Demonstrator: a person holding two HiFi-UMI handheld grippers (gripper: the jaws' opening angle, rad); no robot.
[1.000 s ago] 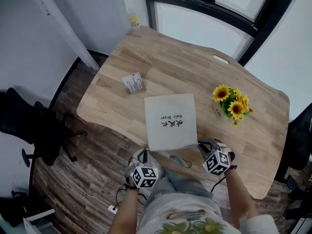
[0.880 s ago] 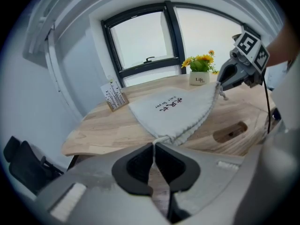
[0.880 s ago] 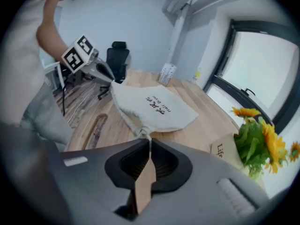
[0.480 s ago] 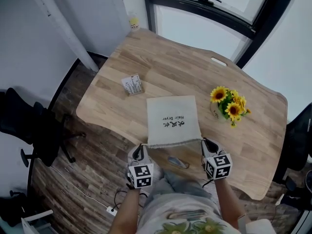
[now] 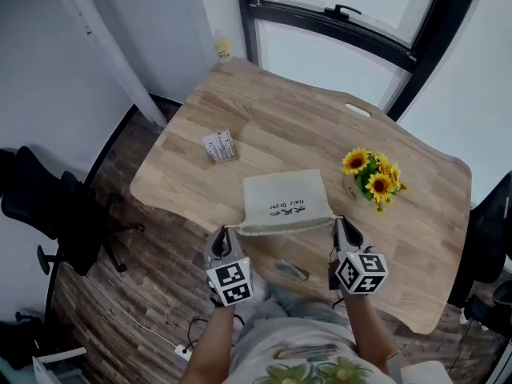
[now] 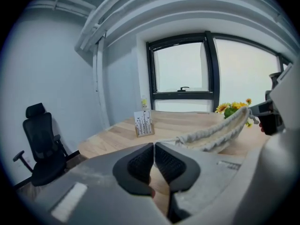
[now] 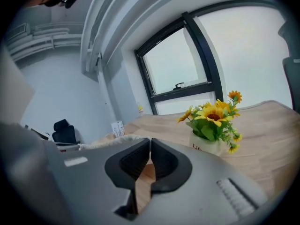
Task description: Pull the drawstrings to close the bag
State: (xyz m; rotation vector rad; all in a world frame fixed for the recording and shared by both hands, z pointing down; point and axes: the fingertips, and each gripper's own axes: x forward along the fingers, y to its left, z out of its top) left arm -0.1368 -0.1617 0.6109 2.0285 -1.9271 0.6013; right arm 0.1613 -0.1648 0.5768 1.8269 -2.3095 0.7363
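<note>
Left gripper point(image 5: 226, 232) and right gripper point(image 5: 339, 223): grey moulded bodies, each carrying a white cube printed with black square markers, left cube point(image 5: 230, 282), right cube point(image 5: 361, 272). Jaw pads point(image 6: 139, 162) are black and rounded with finely ribbed faces; the left body bears a pale rectangular label point(image 6: 68, 201), the right body a patch of raised ridges point(image 7: 239, 194). Person wears a light top point(image 5: 308, 372) with a green-and-yellow floral print, and grey-blue trousers point(image 5: 298, 301).
</note>
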